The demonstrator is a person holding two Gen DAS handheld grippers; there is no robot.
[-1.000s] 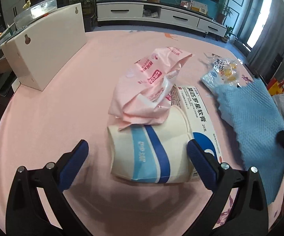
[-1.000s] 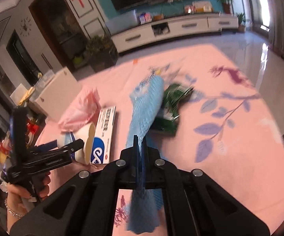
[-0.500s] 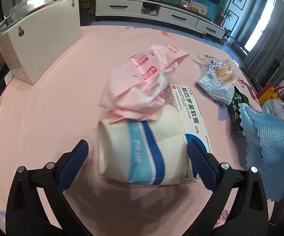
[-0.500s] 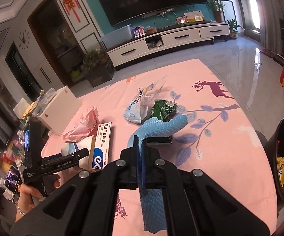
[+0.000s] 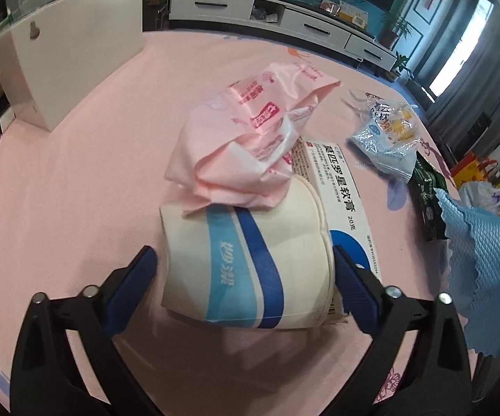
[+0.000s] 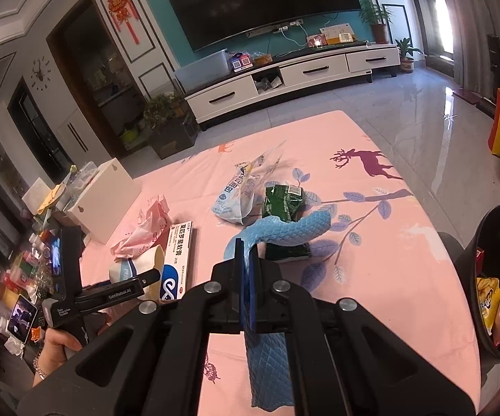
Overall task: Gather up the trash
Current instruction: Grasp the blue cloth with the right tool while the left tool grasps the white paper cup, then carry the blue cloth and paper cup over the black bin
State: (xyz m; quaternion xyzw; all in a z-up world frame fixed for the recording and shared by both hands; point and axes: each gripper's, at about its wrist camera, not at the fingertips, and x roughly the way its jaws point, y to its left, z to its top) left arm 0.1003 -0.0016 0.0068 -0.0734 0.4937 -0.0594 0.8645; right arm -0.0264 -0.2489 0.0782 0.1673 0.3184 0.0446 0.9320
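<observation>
Pink tablecloth with deer and leaf print spreads under both tongs. White box stands on edge far ahead-left of the left gripper. Black bin sits off the table edge to the right of the right gripper, wrappers visible inside. Blue cloth, quilted, is pinched flat between the right gripper's shut jaws; one end curls ahead over the table, the other hangs down below the jaws. In the left wrist view the same cloth shows at the far right, apart from the left tongs. Crushed paper cup, cream with blue bands, lies on its side directly between the left gripper's blue pads; jaws are wide and closing, the right pad at the cup's rim end, the left pad just beside its base, contact not certain. Pink wrapper, crumpled, rests on the cup's far side, just ahead of the left tongs. Ointment carton, white with blue disc, lies flat touching the cup's rim end, ahead-right of the left tongs. Clear snack bag and green packet lie ahead of the right gripper, side by side; the cloth's curl overlaps the green packet. A hand grips the left tool's handle.
</observation>
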